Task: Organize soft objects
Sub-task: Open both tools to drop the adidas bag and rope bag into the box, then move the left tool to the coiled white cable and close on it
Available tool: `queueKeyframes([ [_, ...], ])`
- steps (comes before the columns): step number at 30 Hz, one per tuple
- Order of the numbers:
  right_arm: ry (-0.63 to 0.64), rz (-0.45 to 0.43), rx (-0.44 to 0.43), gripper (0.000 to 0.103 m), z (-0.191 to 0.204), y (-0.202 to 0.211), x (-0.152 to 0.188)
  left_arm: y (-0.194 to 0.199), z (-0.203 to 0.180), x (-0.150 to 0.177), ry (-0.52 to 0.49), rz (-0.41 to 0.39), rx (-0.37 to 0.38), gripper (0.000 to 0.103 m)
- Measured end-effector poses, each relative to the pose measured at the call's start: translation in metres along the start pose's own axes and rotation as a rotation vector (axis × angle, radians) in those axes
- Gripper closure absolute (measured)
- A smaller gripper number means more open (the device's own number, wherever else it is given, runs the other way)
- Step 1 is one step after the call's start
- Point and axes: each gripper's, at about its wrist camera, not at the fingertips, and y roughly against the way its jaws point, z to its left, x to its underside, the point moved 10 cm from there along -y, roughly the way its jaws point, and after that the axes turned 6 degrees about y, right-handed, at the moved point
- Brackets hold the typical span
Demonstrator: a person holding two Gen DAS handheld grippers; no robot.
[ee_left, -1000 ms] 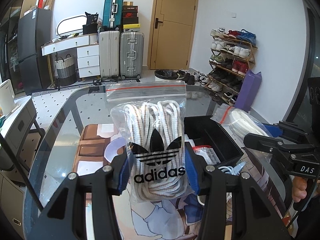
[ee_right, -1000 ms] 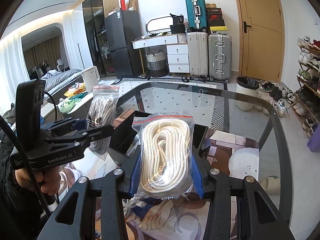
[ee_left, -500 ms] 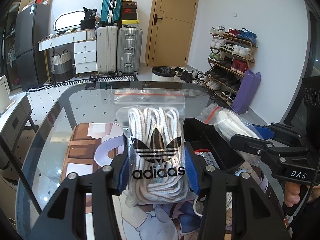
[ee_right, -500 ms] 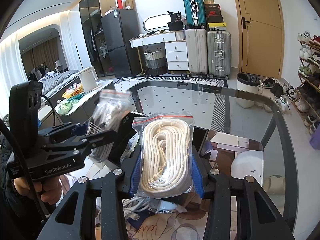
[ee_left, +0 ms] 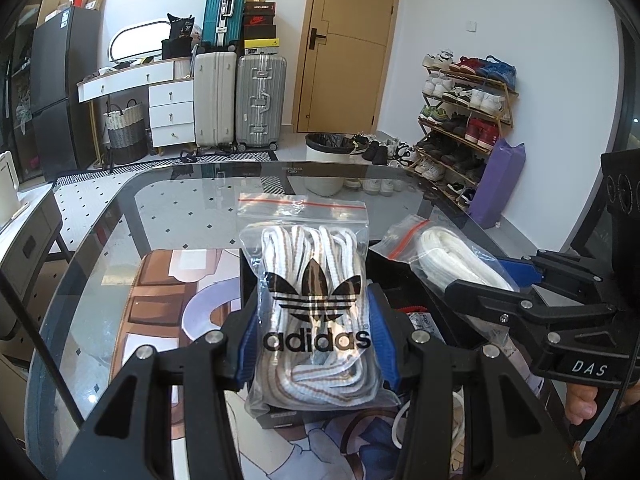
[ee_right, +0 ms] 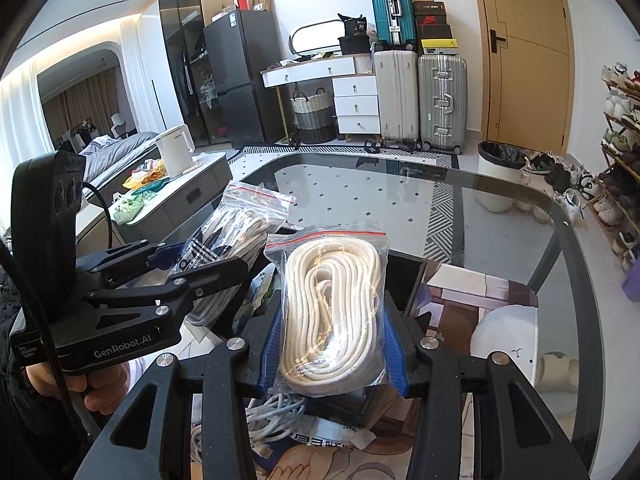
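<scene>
Now that both bags have drifted over the black bin [ee_left: 404, 276] below, my left hand-held gripper [ee_left: 312, 344] stays clamped on the adidas lace bag [ee_left: 314, 312] and my right hand-held gripper [ee_right: 334, 344] on the white rope bag [ee_right: 332, 312], ready to drop.

Glass-topped table [ee_left: 100, 240], illustrated mat [ee_left: 160, 280] flat on it, black box [ee_right: 404, 272] on mat

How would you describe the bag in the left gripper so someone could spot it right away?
Above the glass table, over the black box, two clear zip bags are held side by side. The left gripper clamps the bag of laces printed with a black Adidas logo; the plain bag of white cord has none.
</scene>
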Motion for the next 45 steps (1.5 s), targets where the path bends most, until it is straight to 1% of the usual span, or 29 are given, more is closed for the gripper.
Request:
queueKeyframes([
  [6,-0.009,0.003,0.000,0.059,-0.002,-0.012,0.002,-0.009,0.001,0.002,-0.002,0.017,-0.011,0.056],
  [8,0.007,-0.005,0.001,0.051,0.001,-0.013,0.002,-0.010,0.000,0.004,-0.007,0.025,-0.008,0.054],
  [9,0.019,-0.012,-0.001,0.041,0.003,-0.013,0.002,-0.011,-0.001,0.005,-0.013,0.030,-0.008,0.053],
  [10,0.033,-0.022,0.002,0.027,0.005,-0.011,0.002,-0.010,-0.002,0.007,-0.022,0.033,-0.011,0.049],
  [11,0.043,-0.034,0.008,0.019,0.008,-0.007,0.002,-0.009,-0.001,0.006,-0.029,0.033,-0.014,0.043],
  [12,0.053,-0.042,0.018,0.019,0.008,-0.004,0.002,-0.008,-0.002,0.007,-0.036,0.031,-0.015,0.041],
  [13,0.059,-0.043,0.025,0.019,0.009,-0.001,0.003,-0.006,-0.003,0.007,-0.046,0.031,-0.011,0.036],
  [15,0.058,-0.040,0.033,0.016,0.007,0.003,0.005,-0.002,-0.005,0.009,-0.070,0.034,-0.025,0.025],
  [16,0.049,-0.043,0.041,0.013,0.005,0.006,0.006,0.000,-0.005,0.009,-0.079,0.034,-0.039,0.017],
  [17,0.039,-0.050,0.045,0.009,0.004,0.010,0.007,0.004,-0.006,0.009,-0.092,0.021,-0.049,0.014],
  [19,0.023,-0.061,0.052,0.005,0.001,0.016,0.009,0.010,-0.008,0.011,-0.114,0.009,-0.058,0.011],
  [21,0.004,-0.071,0.057,0.002,-0.002,0.024,0.012,0.015,-0.008,0.013,-0.130,0.002,-0.078,0.006],
  [23,-0.010,-0.081,0.055,0.001,-0.004,0.030,0.013,0.019,-0.007,0.015,-0.139,-0.014,-0.092,0.000],
  [24,-0.016,-0.086,0.052,0.001,-0.004,0.033,0.015,0.021,-0.006,0.016,-0.143,-0.018,-0.097,0.000],
  [32,0.007,-0.078,0.059,0.001,0.000,0.047,0.032,0.029,0.003,0.026,-0.121,-0.023,-0.110,0.000],
  [38,0.015,-0.074,0.062,0.001,-0.001,0.051,0.042,0.036,0.007,0.031,-0.104,-0.020,-0.105,0.000],
  [45,0.023,-0.051,0.065,0.001,-0.001,0.050,0.047,0.042,0.015,0.040,-0.086,-0.014,-0.106,0.000],
])
